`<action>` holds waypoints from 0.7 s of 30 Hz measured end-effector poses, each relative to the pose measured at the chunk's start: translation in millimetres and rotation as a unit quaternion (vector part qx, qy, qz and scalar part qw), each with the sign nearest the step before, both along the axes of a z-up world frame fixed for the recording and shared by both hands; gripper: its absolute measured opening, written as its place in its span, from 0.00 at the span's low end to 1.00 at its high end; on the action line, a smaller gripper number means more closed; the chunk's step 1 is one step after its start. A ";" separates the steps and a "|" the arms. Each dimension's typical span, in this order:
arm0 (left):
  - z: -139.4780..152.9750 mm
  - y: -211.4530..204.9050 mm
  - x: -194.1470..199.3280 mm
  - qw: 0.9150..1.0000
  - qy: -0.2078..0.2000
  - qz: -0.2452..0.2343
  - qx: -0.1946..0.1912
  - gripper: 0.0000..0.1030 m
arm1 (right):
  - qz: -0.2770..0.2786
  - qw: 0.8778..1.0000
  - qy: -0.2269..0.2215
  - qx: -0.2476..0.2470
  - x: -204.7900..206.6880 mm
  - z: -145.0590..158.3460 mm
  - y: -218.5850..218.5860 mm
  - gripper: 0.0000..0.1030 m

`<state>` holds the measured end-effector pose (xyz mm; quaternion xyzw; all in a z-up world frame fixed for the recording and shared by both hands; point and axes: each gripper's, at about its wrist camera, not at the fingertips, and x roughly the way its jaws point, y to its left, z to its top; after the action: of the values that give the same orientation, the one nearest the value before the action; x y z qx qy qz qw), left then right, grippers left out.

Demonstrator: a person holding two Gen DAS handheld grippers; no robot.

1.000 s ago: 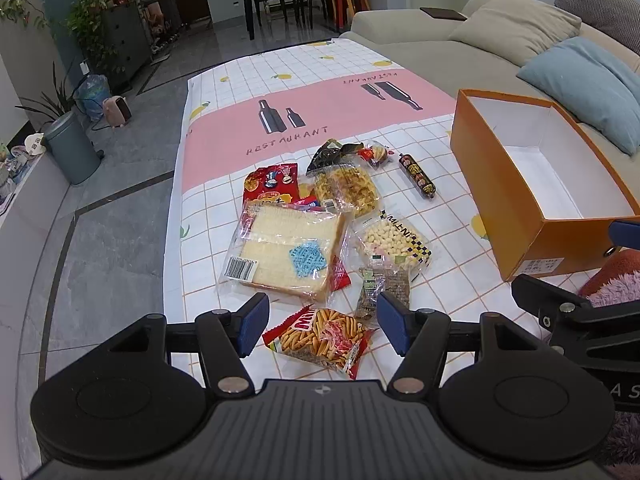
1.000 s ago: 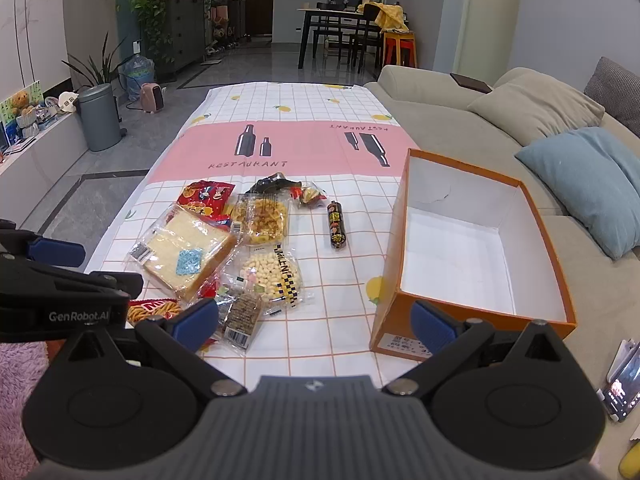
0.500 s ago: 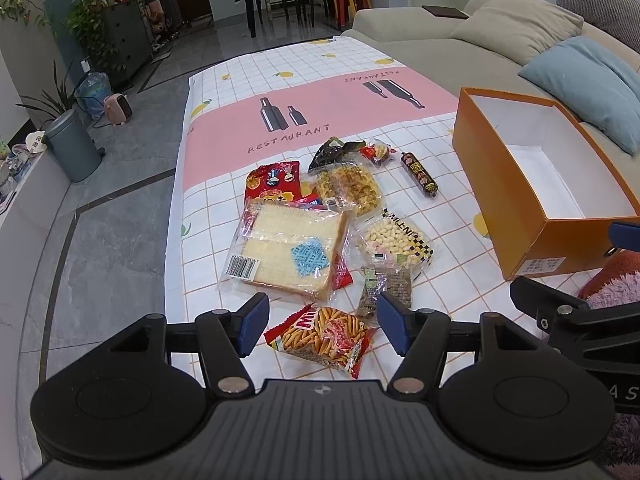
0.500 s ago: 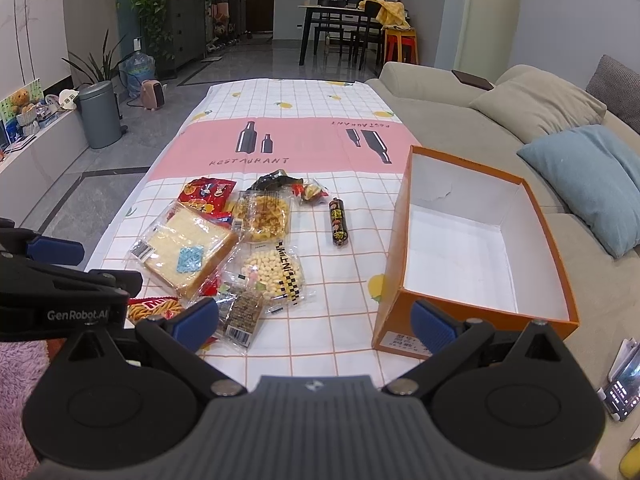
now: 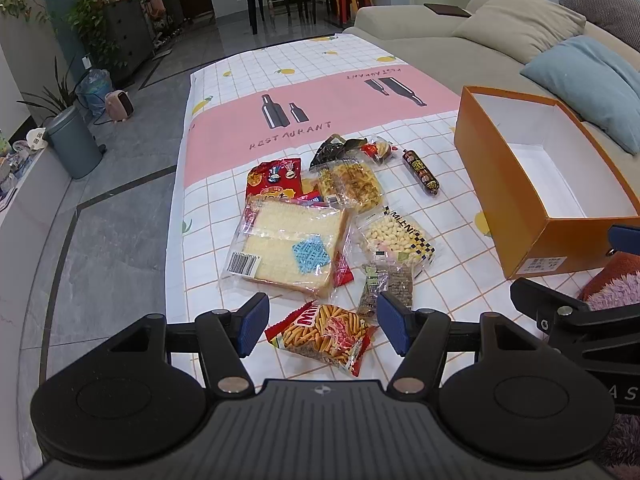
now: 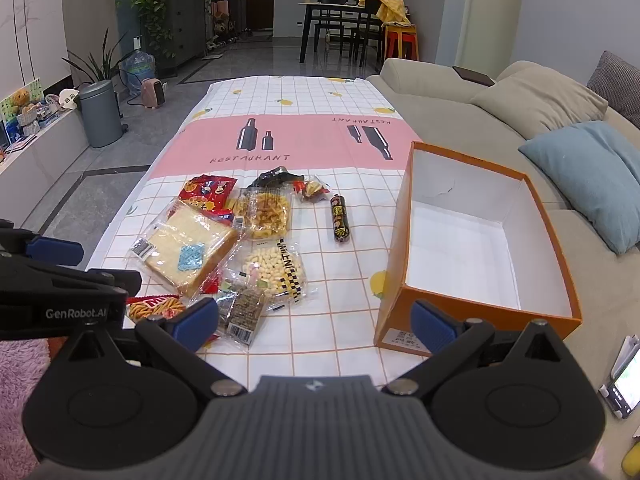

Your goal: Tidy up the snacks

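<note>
The snacks lie in a loose heap on the checked tablecloth [image 5: 208, 264], with the bread bag [image 5: 288, 248] in the middle and the chip packet [image 5: 324, 332] nearest. The orange box [image 6: 472, 240] stands to their right. The left gripper [image 5: 320, 322] hovers with jaws wide apart around the chip packet without touching it; the right gripper [image 6: 316, 320] is also wide open and holds nothing.

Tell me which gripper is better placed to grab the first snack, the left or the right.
Probably the left. The left gripper is open with the red fries bag lying right between its fingers. The right gripper is open over bare tablecloth beside the empty orange box.
</note>
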<state>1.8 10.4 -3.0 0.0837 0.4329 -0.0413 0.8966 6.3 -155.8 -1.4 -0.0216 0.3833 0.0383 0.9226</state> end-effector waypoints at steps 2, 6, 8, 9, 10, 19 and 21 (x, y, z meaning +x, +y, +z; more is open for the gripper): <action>-0.7 0.1 0.2 1.000 0.000 0.000 0.000 0.71 | 0.000 1.000 0.000 0.000 -0.2 0.3 -0.4 0.97; -2.2 2.1 -0.8 1.000 0.004 0.001 -0.004 0.71 | -0.001 1.000 0.001 0.001 -0.8 -1.0 -0.6 0.97; -3.4 3.1 -2.0 1.000 0.005 0.003 -0.004 0.71 | -0.001 1.000 0.002 0.002 -0.6 -1.5 -1.0 0.97; -3.5 3.3 -2.3 1.000 0.005 0.002 -0.004 0.71 | -0.001 1.000 0.002 0.002 -0.8 -1.7 -1.2 0.97; -3.3 3.1 -1.8 1.000 0.006 0.002 -0.005 0.71 | -0.001 1.000 0.003 0.002 -0.9 -1.5 -0.7 0.97; -3.8 2.7 -1.3 1.000 0.012 0.007 -0.006 0.71 | -0.002 1.000 0.008 0.003 0.9 -2.5 -1.3 0.97; -3.8 2.8 -2.2 1.000 0.013 0.007 -0.007 0.71 | -0.002 1.000 0.008 0.003 0.8 -2.5 -1.2 0.97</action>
<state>-0.4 13.2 -6.8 0.0735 0.4447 -0.0395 0.8918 7.1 -157.0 -3.9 -0.0178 0.3908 0.0377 0.9195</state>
